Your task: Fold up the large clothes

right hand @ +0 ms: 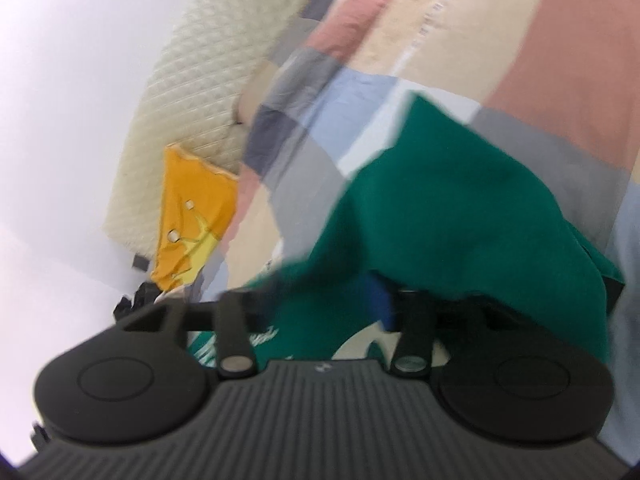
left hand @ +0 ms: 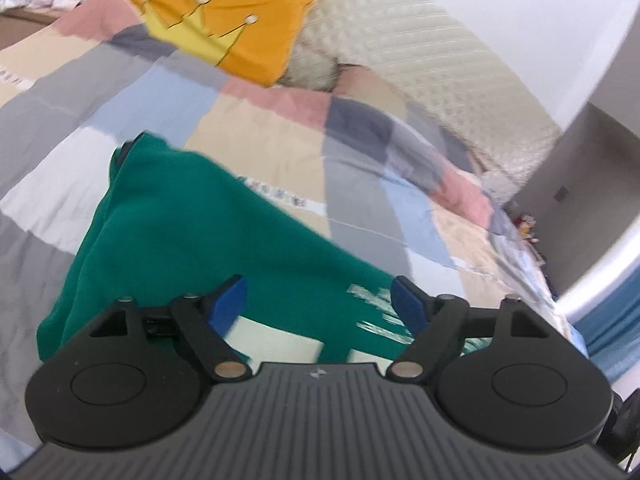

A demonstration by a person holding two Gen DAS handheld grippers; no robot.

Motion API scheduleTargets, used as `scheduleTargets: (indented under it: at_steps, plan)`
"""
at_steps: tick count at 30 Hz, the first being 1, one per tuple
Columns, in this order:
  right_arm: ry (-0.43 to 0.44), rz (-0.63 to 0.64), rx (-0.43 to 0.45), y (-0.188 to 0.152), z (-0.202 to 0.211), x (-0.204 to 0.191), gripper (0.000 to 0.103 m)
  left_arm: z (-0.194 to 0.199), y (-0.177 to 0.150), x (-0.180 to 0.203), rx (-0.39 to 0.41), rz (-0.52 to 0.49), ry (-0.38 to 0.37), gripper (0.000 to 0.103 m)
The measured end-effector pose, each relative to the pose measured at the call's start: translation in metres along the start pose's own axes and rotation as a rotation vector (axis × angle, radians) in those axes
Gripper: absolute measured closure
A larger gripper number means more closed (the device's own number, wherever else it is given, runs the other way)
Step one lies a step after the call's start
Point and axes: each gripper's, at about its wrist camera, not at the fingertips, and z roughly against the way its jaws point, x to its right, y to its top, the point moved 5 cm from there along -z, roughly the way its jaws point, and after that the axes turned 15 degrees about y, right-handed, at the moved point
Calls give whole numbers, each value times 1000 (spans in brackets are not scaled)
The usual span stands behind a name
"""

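Left gripper: jaws spread wide, blue pads clear of the cloth, nothing clamped. Green garment lies just past and below the tips, bunched on the patchwork bedspread, white lettering near the right pad.

Right gripper: blurry, one blue pad visible, the other hidden by green fabric draped over the finger; jaws look parted, can't confirm any pinch. Same garment heaps right in front of it.

Farther back: orange crown pillow against the cream quilted headboard, white wall beyond.
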Motion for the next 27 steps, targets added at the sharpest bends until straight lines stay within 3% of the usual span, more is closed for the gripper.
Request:
scheduleTargets:
  at_steps: [1,4,7,14,16,19,23,27]
  plan:
    - [22,30,-5,-3,5,-8,15,7,-1,1,7,0,-21,19]
    - [58,131,-34,-16,14,-33,11,27,-9,8,29,-58,-58,19]
    - [71,233,-68,-26,17,-53,12,35,-19,21,49,-167,-24,19]
    - [-160,635,-61,-27,0,-60,16,-2,-27,52,27,-403,80,19]
    - [-200,624,-80,-19,-6,-48,28,-14,-26,52,31,-457,115,19]
    - [-209,571,-118,-11,-16,-30,28,-29,-22,45,34,-503,129,19]
    - [-247,607,-172,-15,-35,-19,28,-50,-15,32,-17,-449,110,16]
    - [-271,607,-205,-20,-50,-9,28,-69,-18,31,-26,-463,125,15]
